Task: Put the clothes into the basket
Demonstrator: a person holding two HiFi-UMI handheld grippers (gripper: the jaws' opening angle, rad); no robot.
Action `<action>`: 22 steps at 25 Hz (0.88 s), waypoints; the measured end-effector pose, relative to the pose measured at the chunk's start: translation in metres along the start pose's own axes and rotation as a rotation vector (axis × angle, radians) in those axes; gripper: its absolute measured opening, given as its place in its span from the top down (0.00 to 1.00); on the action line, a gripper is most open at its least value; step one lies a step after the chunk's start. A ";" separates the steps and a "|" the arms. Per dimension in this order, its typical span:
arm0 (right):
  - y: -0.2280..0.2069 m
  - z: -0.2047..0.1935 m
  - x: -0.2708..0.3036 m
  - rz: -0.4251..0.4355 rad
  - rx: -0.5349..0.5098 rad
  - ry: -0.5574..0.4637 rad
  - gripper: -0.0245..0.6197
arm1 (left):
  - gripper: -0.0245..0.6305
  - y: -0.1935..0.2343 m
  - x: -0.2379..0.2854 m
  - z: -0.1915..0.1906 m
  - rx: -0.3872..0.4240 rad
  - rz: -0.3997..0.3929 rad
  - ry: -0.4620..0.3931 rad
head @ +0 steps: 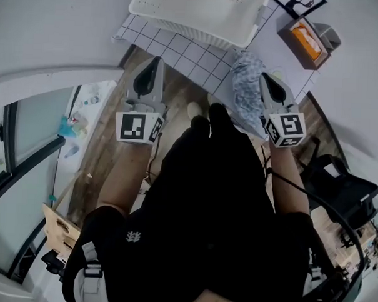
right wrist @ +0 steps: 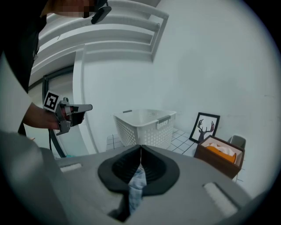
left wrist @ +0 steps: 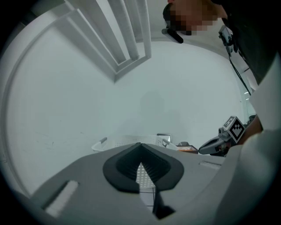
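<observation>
A white perforated basket [head: 201,13] stands on a tiled mat ahead of me; the right gripper view shows the basket [right wrist: 145,127] beyond the jaws. My right gripper [head: 265,77] is shut on a blue-grey checked cloth [head: 245,87], which hangs from its left side. That cloth [right wrist: 137,184] is pinched between the dark pads of the right gripper [right wrist: 140,147] and trails down. My left gripper [head: 157,59] is held beside it, left of the cloth. Its jaws are together and nothing is between them. In its own view the left gripper [left wrist: 140,145] points toward the basket [left wrist: 127,141].
A brown box with orange contents [head: 306,40] and a framed deer picture [right wrist: 204,127] sit right of the basket against the wall. The white tiled mat [head: 181,50] lies on the wooden floor. A black chair [head: 344,185] is at the right and a glass door [head: 33,128] at the left.
</observation>
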State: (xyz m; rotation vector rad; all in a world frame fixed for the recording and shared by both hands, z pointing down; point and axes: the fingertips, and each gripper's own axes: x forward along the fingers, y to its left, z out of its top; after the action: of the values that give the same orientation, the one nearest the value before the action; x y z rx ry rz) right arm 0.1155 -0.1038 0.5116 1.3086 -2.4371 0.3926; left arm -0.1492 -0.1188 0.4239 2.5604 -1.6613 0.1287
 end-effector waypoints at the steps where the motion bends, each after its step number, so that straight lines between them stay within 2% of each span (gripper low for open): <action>1: -0.002 -0.006 0.004 0.006 0.001 0.008 0.96 | 0.96 0.000 0.005 -0.004 0.000 0.001 0.009; 5: -0.005 -0.033 0.021 0.052 -0.002 0.065 0.81 | 0.96 -0.002 0.028 -0.024 -0.011 -0.005 0.044; 9: -0.007 -0.061 0.039 0.062 -0.011 0.135 0.54 | 0.96 -0.007 0.050 -0.043 -0.020 -0.029 0.072; 15: -0.017 -0.094 0.055 0.049 0.011 0.210 0.24 | 0.96 -0.016 0.071 -0.060 -0.024 -0.066 0.097; 17: -0.021 -0.108 0.059 0.051 0.014 0.258 0.20 | 0.96 -0.017 0.074 -0.066 -0.027 -0.068 0.106; 22: -0.025 -0.129 0.068 0.055 0.005 0.326 0.19 | 0.96 -0.017 0.073 -0.080 -0.033 -0.057 0.137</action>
State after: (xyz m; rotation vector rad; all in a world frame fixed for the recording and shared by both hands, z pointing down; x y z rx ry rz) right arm 0.1238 -0.1168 0.6592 1.0840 -2.2026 0.5784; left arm -0.1060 -0.1683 0.5111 2.5099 -1.5276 0.2645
